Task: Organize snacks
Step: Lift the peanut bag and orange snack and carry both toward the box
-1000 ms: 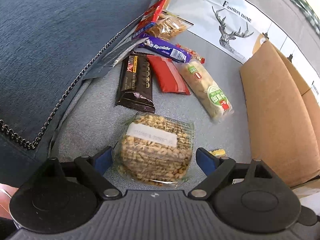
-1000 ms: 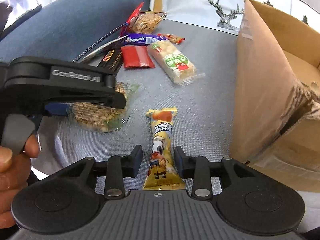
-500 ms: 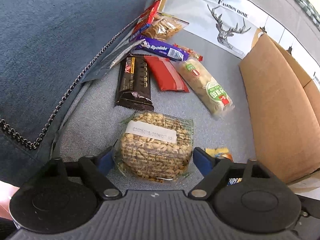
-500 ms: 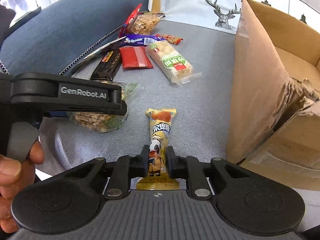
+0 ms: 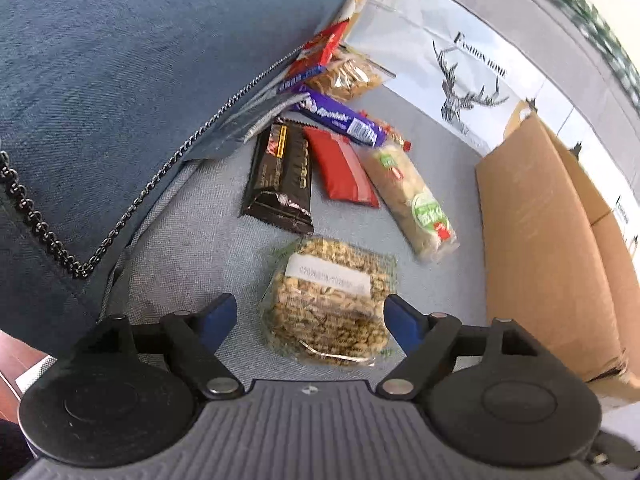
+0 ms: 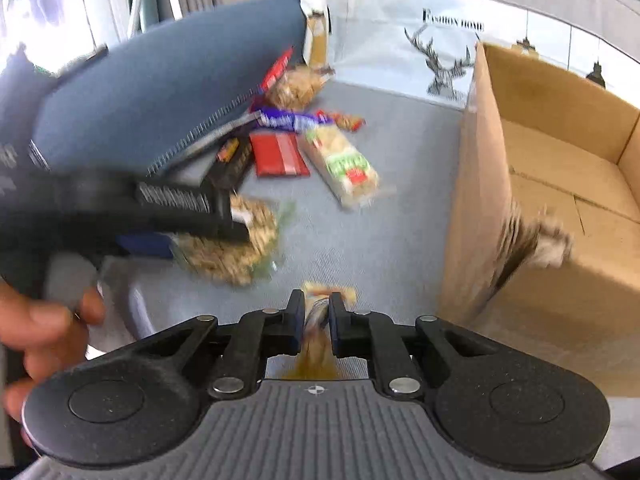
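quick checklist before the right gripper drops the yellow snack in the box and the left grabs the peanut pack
1. Right gripper shut on yellow snack: ok, fingers pinch the wrapper.
2. Snack clear of the cushion: cannot tell, the picture is blurred.
3. Box open, with room inside: ok, bare cardboard floor shows.
4. Path to the box: not ok yet, its near wall stands between gripper and opening, so lift first.
5. Left gripper open around peanut pack: ok, blue pads flank it, not yet touching.
6. Other snacks out of the way: ok, the black bar lies beyond the pack.
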